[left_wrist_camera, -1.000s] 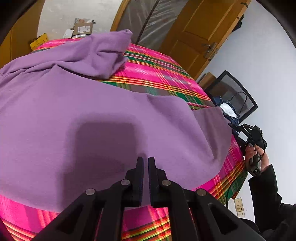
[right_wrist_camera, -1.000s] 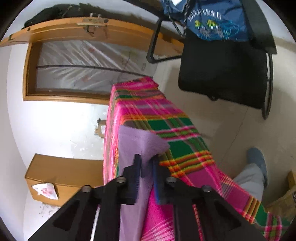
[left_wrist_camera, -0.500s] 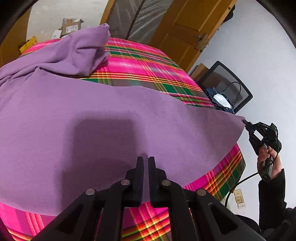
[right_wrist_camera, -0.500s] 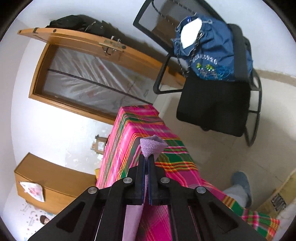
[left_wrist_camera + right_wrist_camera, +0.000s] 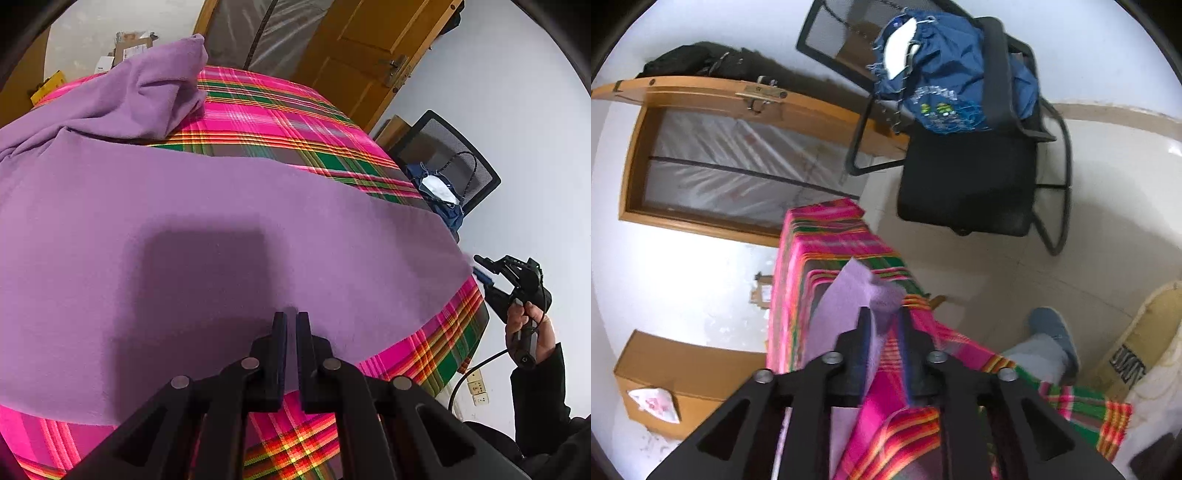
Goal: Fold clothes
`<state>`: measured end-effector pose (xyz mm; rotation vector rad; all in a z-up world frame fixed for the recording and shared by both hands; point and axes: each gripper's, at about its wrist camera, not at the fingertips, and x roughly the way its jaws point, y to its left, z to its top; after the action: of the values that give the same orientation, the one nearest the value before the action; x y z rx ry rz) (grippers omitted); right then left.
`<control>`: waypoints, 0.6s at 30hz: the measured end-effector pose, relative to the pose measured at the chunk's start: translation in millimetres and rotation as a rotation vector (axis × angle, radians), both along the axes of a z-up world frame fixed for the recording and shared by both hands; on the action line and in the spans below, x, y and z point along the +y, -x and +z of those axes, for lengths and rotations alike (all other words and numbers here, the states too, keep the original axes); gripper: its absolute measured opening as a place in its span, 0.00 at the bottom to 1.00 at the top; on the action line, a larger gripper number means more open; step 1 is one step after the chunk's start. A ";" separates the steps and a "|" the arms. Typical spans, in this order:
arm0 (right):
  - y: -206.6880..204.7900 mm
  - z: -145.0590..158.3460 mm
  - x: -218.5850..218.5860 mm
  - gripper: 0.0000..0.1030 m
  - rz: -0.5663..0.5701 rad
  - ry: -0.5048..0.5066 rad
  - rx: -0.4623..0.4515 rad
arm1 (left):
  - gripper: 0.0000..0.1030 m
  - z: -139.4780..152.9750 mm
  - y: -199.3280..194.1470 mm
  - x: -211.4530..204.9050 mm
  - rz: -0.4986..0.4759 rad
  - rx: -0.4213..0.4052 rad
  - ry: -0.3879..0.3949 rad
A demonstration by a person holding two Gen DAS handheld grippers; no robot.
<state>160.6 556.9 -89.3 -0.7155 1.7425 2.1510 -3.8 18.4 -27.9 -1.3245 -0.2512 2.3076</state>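
Note:
A purple garment lies spread over the table's pink plaid cloth, with a bunched sleeve at the far left. My left gripper is shut, its tips down at the garment just inside the near hem; no fabric shows pinched between them. My right gripper is at the table's right edge, held by a hand. Its jaws are opening. The garment's right corner still sits between the fingers of my right gripper, and the pads no longer press on it.
A black mesh chair with a blue bag stands close to the table's right end. A wooden door is behind the table. A slippered foot is on the floor below my right gripper. Boxes lie beyond the far edge.
My right gripper drew the garment's right corner outward, flattening the cloth across the table, then parted its jaws from the pinched corner. The left gripper stayed shut in place.

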 end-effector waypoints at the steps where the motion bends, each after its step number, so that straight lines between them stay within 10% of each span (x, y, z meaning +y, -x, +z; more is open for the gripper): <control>1: -2.9 -3.7 2.6 0.34 -0.015 0.009 -0.009 | 0.03 -0.2 -0.5 0.1 -0.001 0.000 -0.002; 10: 7.6 -4.0 -3.1 0.35 0.071 -0.004 0.009 | 0.03 -0.6 -3.2 15.8 -0.058 0.000 0.001; 18: 68.9 49.0 -68.0 0.36 0.411 -0.327 0.075 | 0.03 -1.2 -5.6 19.6 -0.074 0.003 0.012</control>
<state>91.7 488.8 -40.3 -0.9764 1.3077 2.6797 1.8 38.0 -29.1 -1.3138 -0.1850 2.2529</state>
